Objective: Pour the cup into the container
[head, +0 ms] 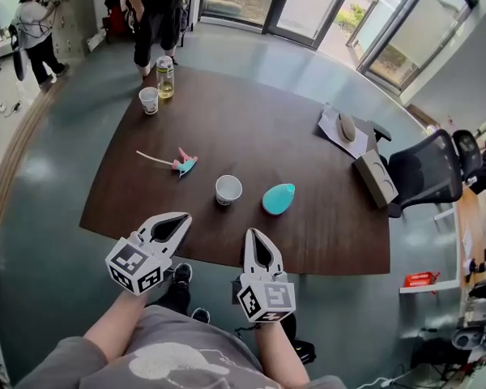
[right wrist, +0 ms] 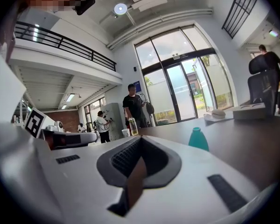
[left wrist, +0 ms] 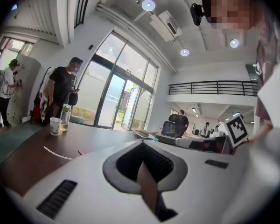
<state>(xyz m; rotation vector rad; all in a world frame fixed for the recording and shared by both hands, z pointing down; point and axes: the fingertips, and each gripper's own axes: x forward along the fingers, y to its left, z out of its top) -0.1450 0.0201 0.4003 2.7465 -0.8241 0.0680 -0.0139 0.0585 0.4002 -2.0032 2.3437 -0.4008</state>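
White cup (head: pixel 228 189) sits on the surface (head: pixel 251 128), teal container (head: pixel 278 198) just right. Left claw (head: pixel 181 216) and right claw (head: pixel 251 234) hover shut, empty, at the near edge. Going in closed could knock the cup over.

Cup (head: pixel 228 189) and teal container (head: pixel 279 198) are standing apart near the front edge; table (head: pixel 259 128) around them is lying open.

Open-plan office, dark wooden meeting table (head: pixel 251 128), mesh swivel chair (head: pixel 425 173), tall glass doors (head: pixel 308 6), mezzanine railing (left wrist: pixel 214 87)
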